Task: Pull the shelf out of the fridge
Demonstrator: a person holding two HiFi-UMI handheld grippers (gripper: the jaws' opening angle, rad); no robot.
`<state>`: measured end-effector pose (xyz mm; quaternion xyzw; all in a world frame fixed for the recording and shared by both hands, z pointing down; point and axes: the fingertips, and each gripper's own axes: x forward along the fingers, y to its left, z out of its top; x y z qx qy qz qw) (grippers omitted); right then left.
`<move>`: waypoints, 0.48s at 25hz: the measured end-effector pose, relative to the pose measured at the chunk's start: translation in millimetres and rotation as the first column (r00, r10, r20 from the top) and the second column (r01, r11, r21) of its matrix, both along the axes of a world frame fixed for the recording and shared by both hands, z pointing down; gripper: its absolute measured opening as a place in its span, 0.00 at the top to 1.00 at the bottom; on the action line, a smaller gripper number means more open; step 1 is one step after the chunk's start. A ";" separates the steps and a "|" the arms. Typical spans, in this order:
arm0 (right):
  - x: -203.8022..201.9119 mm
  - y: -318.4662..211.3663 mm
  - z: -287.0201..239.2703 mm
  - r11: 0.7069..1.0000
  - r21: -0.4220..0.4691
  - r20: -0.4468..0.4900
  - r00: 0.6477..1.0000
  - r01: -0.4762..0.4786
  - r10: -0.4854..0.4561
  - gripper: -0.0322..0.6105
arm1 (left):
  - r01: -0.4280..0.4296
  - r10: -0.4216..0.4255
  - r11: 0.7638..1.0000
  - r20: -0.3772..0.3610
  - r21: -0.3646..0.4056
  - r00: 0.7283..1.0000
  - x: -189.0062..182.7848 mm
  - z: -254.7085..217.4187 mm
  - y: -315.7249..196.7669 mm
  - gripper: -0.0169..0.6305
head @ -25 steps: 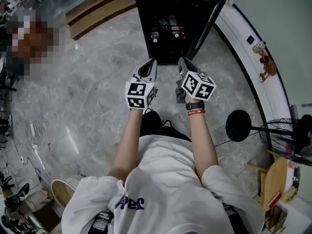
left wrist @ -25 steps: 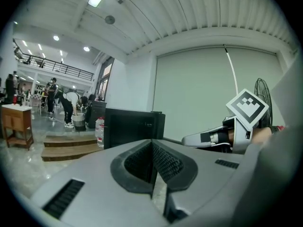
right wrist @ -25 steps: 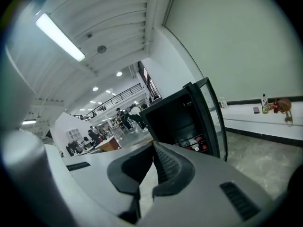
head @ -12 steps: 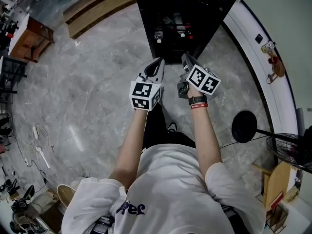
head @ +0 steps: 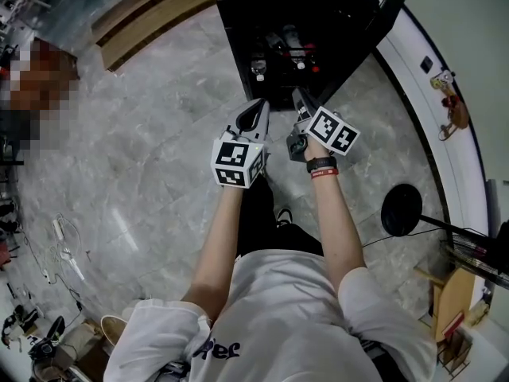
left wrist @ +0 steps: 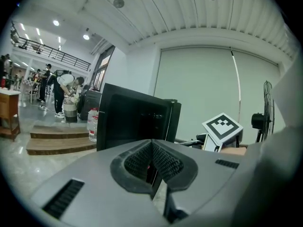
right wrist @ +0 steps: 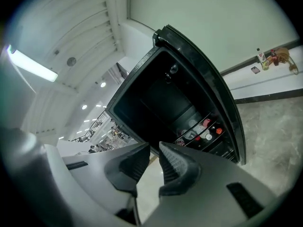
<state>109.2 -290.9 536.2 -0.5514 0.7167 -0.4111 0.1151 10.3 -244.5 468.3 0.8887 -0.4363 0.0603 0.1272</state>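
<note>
Approach step: left gripper point(head: 254, 114) jaws together, empty; right gripper point(head: 301, 106) jaws opening, empty. Next, reach into the open fridge point(head: 302, 14) for the untouched shelf point(right wrist: 201, 132).

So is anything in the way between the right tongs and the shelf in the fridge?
Nothing visible. The fridge door stands open to the right, the shelf with its bottles shows in the opening, and only bare floor lies between it and the right tongs, whose jaws are opening with nothing between them.
</note>
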 end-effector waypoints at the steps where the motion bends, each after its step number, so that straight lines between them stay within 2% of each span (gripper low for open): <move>1: -1.3 -7.0 3.1 1.000 0.001 0.005 1.000 0.001 -0.001 0.86 | -0.002 0.002 1.000 0.001 -0.001 1.000 -0.2 3.1 -6.4 0.95; 12: -12.7 -76.5 55.2 0.999 -0.043 0.120 0.993 0.007 -0.002 0.73 | -0.001 0.002 0.999 0.004 -0.037 1.000 -9.0 31.7 -63.3 0.95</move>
